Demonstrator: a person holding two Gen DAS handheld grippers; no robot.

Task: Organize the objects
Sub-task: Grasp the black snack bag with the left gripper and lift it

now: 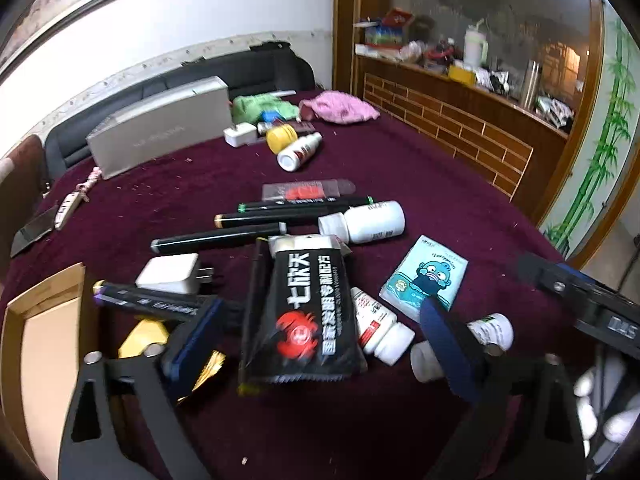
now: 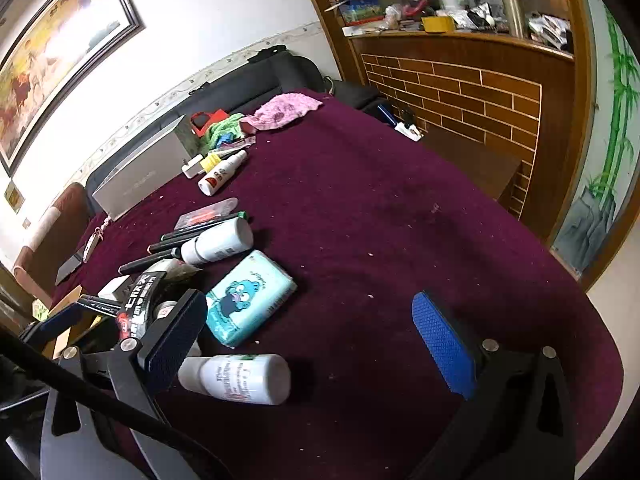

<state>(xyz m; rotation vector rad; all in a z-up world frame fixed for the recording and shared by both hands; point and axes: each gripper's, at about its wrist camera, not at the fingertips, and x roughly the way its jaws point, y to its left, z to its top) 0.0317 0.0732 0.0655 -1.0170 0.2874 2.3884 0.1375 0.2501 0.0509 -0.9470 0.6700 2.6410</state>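
Here, clutter: black pouch [image 1: 302,312], white bottles, pens, charger, tissue pack [image 1: 424,276] crowded on the purple cloth [image 2: 400,200].
Left gripper [image 1: 316,334]: jaws apart, straddling the pouch; contact unclear.
Right gripper [image 2: 310,342]: jaws wide apart, nothing held; lying bottle [image 2: 240,378] just beside its left finger.
Box [image 1: 44,344]: cardboard, open, at left edge.
Risk: closing could catch the neighbouring bottle [image 1: 382,330] or marker [image 1: 148,302]; slick pouch may slip.

Both views look from a handheld gripper, tilted down across a purple tablecloth [image 1: 420,184] toward a white wall and a wooden counter [image 2: 460,64]. The left wrist view sits close over the clutter, a black pouch [image 1: 304,312] just ahead. The right wrist view looks from further right over bare cloth. Both show the blue tissue pack [image 1: 424,276], the pouch and the grey box [image 2: 140,176].
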